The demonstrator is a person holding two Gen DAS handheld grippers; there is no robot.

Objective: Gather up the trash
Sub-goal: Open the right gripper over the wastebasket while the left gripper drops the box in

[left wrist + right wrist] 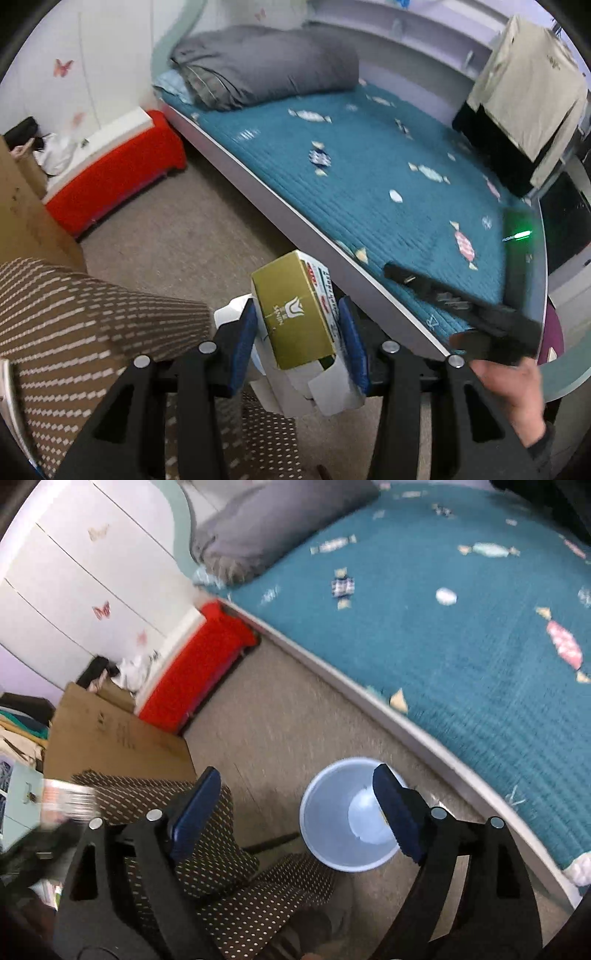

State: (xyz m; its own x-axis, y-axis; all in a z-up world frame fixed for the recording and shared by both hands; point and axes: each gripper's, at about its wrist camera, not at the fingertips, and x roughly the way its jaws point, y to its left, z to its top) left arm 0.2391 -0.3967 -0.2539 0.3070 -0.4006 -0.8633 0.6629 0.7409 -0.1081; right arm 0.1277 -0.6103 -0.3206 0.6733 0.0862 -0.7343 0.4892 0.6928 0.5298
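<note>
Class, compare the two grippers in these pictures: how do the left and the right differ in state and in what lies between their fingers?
The left gripper is clamped on a gold and white box; the right gripper stands wide open and empty. The right gripper looks down toward a pale blue bin; the left gripper's view shows none. Both have blue pads on black fingers.

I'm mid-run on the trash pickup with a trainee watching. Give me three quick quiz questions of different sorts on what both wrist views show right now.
1. True or false: the left tool is shut on a gold carton.
2. Multiple choice: the right tool is a) shut on a wrapper, b) open with nothing held, c) shut on the bin's rim.
3. Short answer: in the right wrist view, where does the pale blue bin stand?

Key
1. True; the blue pads press on both its sides.
2. b.
3. On the carpet beside the bed, upright, mouth open, partly behind the right tool's finger.
</note>
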